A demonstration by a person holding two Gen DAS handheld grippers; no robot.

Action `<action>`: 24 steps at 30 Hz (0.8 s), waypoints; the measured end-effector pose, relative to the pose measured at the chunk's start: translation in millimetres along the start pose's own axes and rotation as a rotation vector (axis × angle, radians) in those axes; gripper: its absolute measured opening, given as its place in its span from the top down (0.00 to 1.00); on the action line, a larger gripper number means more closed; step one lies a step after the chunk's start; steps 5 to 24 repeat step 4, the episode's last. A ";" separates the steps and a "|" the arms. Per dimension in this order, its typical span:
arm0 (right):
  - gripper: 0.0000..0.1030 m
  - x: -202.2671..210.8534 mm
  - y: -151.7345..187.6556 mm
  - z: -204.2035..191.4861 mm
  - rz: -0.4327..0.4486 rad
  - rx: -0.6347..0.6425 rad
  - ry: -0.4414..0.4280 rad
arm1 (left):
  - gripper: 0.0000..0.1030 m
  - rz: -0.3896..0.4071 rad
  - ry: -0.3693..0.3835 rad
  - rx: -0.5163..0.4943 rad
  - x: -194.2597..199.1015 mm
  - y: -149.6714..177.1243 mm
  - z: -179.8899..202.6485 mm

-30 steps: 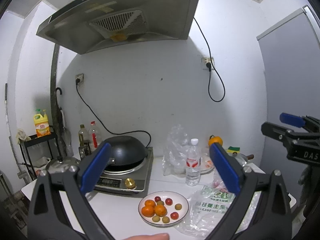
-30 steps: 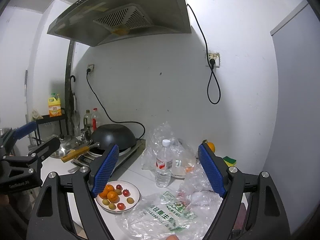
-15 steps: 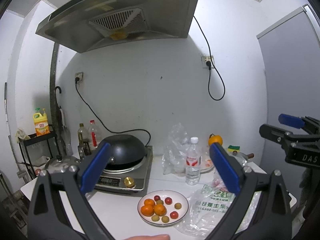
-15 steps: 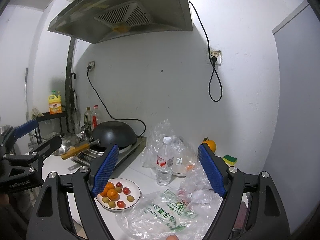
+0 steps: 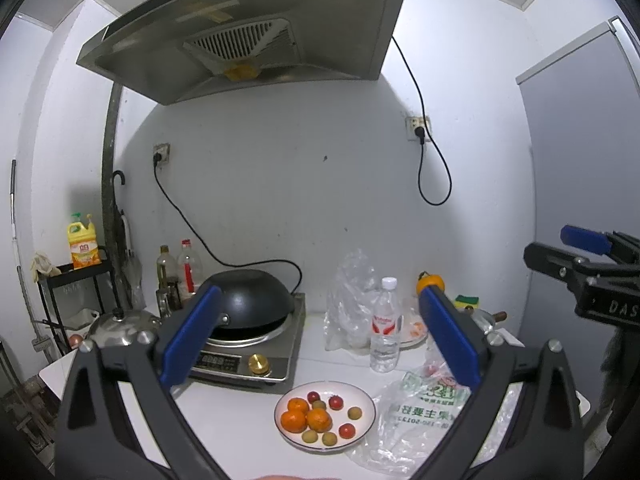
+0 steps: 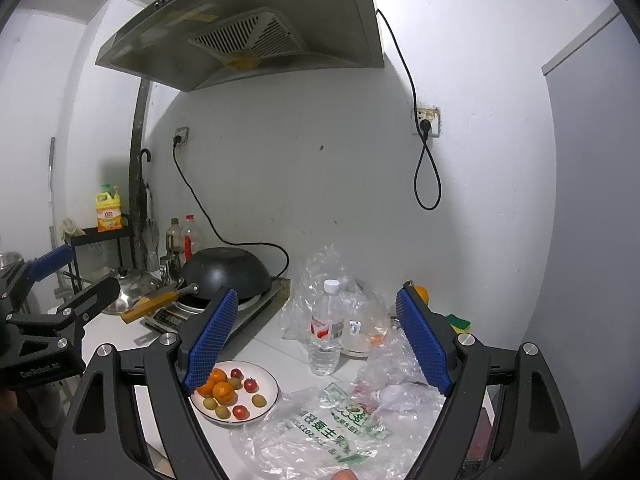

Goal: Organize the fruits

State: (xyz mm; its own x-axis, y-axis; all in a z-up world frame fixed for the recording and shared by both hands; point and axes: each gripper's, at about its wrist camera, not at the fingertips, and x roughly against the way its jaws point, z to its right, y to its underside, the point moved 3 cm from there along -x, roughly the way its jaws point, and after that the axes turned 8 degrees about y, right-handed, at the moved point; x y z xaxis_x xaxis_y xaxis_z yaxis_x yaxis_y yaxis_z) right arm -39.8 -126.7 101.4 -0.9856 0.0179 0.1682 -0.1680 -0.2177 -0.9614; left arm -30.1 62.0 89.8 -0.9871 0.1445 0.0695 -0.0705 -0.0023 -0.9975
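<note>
A white plate point(image 5: 362, 424) sits on the white counter and holds oranges point(image 5: 306, 420), small red fruits and small green-brown fruits; it also shows in the right wrist view point(image 6: 272, 386). A clear plastic bag with green print point(image 5: 416, 416) lies right of the plate, and in the right wrist view point(image 6: 328, 428) it lies below the gripper. My left gripper point(image 5: 320, 336) is open and empty, held above and before the plate. My right gripper point(image 6: 320, 344) is open and empty, above the bag and plate. Each gripper shows at the edge of the other's view.
A black wok point(image 5: 252, 300) sits on an induction cooker point(image 5: 256, 356) at the left. A water bottle point(image 5: 386, 324) and crumpled clear bags point(image 5: 348, 304) stand behind the plate. An orange point(image 5: 430, 280) and a sponge point(image 5: 466, 300) lie at the back right. A range hood point(image 5: 256, 36) hangs overhead.
Both grippers have drifted slightly; the view has tilted a little and the plate sits a bit lower and nearer in the frames. Both stay open and empty.
</note>
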 end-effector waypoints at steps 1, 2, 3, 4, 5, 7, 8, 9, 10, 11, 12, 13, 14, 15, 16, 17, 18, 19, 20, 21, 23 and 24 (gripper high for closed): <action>0.18 0.2 -0.1 0.7 0.000 -0.001 -0.001 | 0.03 0.002 -0.001 -0.004 0.5 0.2 0.9; 0.18 0.0 -0.1 0.8 0.000 0.000 -0.001 | 0.03 0.004 -0.002 -0.006 1.0 0.7 1.3; 0.18 0.4 -0.1 0.7 0.000 0.000 -0.002 | 0.03 0.005 0.000 -0.006 1.1 1.4 1.3; 0.18 0.2 0.1 0.7 0.000 -0.002 -0.001 | 0.03 0.002 0.002 -0.002 0.6 2.5 0.7; 0.18 0.2 0.1 0.7 0.000 -0.002 -0.001 | 0.03 0.002 0.002 -0.002 0.6 2.5 0.7; 0.18 0.2 0.1 0.7 0.000 -0.002 -0.001 | 0.03 0.002 0.002 -0.002 0.6 2.5 0.7; 0.18 0.2 0.1 0.7 0.000 -0.002 -0.001 | 0.03 0.002 0.002 -0.002 0.6 2.5 0.7; 0.18 0.2 0.1 0.7 0.000 -0.002 -0.001 | 0.03 0.002 0.002 -0.002 0.6 2.5 0.7; 0.18 0.2 0.1 0.7 0.000 -0.002 -0.001 | 0.03 0.002 0.002 -0.002 0.6 2.5 0.7; 0.18 0.2 0.1 0.7 0.000 -0.002 -0.001 | 0.03 0.002 0.002 -0.002 0.6 2.5 0.7; 0.18 0.2 0.1 0.7 0.000 -0.002 -0.001 | 0.03 0.002 0.002 -0.002 0.6 2.5 0.7; 0.18 0.2 0.1 0.7 0.000 -0.002 -0.001 | 0.03 0.002 0.002 -0.002 0.6 2.5 0.7; 0.18 0.2 0.1 0.7 0.000 -0.002 -0.001 | 0.03 0.002 0.002 -0.002 0.6 2.5 0.7; 0.18 0.2 0.1 0.7 0.000 -0.002 -0.001 | 0.03 0.002 0.002 -0.002 0.6 2.5 0.7; 0.18 0.2 0.1 0.7 0.000 -0.002 -0.001 | 0.03 0.002 0.002 -0.002 0.6 2.5 0.7; 0.18 0.2 0.1 0.7 0.000 -0.002 -0.001 | 0.03 0.002 0.002 -0.002 0.6 2.5 0.7; 0.18 0.2 0.1 0.7 0.000 -0.002 -0.001 | 0.03 0.002 0.002 -0.002 0.6 2.5 0.7; 0.18 0.2 0.1 0.7 0.000 -0.002 -0.001 | 0.03 0.002 0.002 -0.002 0.6 2.5 0.7; 0.18 0.2 0.1 0.7 0.000 -0.002 -0.001 | 0.03 0.002 0.002 -0.002 0.6 2.5 0.7; 0.18 0.2 0.1 0.7 0.000 -0.002 -0.001 | 0.03 0.002 0.002 -0.002 0.6 2.5 0.7; 0.18 0.2 0.1 0.7 0.000 -0.002 -0.001 | 0.03 0.002 0.002 -0.002 0.6 2.5 0.7; 0.18 0.2 0.1 0.7 0.000 -0.002 -0.001 | 0.03 0.002 0.002 -0.002 0.6 2.5 0.7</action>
